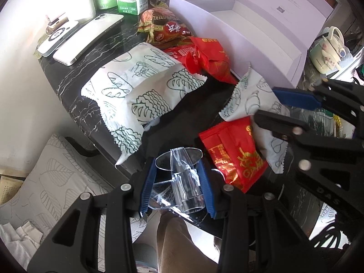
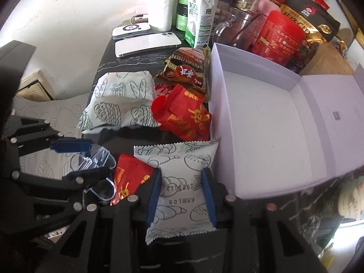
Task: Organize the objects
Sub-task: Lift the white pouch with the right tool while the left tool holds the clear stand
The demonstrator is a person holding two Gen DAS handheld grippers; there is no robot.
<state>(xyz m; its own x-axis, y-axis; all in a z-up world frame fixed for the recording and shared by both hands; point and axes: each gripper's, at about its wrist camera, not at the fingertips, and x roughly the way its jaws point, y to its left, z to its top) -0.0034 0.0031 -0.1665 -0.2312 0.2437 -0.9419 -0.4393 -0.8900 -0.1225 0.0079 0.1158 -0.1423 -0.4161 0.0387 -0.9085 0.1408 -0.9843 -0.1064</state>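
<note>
My left gripper (image 1: 177, 183) is shut on a clear plastic holder (image 1: 182, 182) and keeps it just over the near edge of the black marble table (image 1: 75, 86). My right gripper (image 2: 181, 194) is shut on a small white snack packet (image 2: 182, 170) printed with pastry drawings, its blue pads (image 2: 208, 193) pinching the packet's sides. A red packet (image 2: 129, 177) lies right beside it. An open white box (image 2: 261, 125) with nothing inside stands just right of the packet. In the left wrist view the right gripper (image 1: 266, 102) straddles the same packet (image 1: 248, 95).
A larger white bread bag (image 2: 120, 104), red packets (image 2: 188, 116) and a brown cereal packet (image 2: 188, 70) lie mid-table. Behind are a phone (image 2: 147, 43), power bank (image 2: 130, 30), milk carton (image 2: 200, 18), red tin (image 2: 279, 36) and glass jug (image 2: 232, 25). A leaf-print cushion (image 1: 56, 177) lies below.
</note>
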